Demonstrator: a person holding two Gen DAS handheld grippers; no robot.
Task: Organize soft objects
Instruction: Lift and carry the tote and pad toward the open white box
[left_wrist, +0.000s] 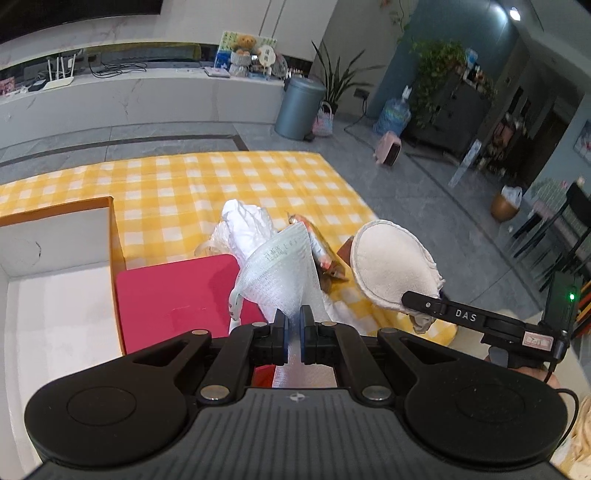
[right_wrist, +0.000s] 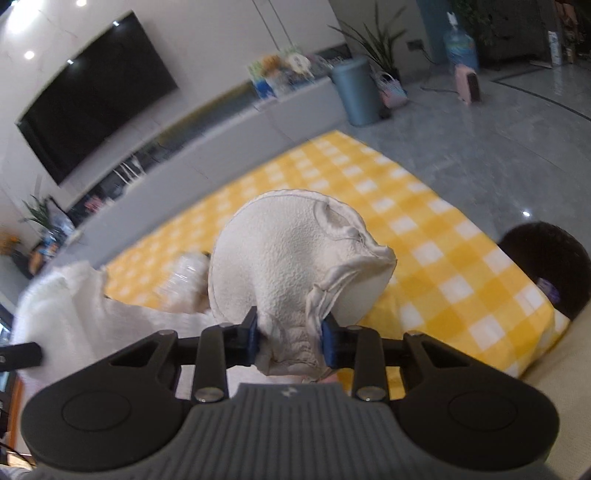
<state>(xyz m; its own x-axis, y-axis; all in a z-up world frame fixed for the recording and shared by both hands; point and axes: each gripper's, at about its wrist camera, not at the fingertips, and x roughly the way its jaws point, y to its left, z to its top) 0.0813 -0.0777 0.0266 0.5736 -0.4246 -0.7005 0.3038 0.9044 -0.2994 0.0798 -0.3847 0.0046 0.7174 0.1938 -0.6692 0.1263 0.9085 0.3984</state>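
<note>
We see the left tool (left_wrist: 294, 324) pinching a white mesh mask (left_wrist: 280, 269) above the red pad (left_wrist: 177, 295), beside the open box (left_wrist: 55, 258). The right tool (right_wrist: 290, 338) clamps a cream puff (right_wrist: 280, 258) over the checked blanket (right_wrist: 424, 240). Thin mesh may slip; dangling straps may snag.

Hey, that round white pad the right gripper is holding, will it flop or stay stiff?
The round pad probably holds shape: it stands up above the right gripper. Its pinched edge crumples, so it is likely soft and light.
</note>
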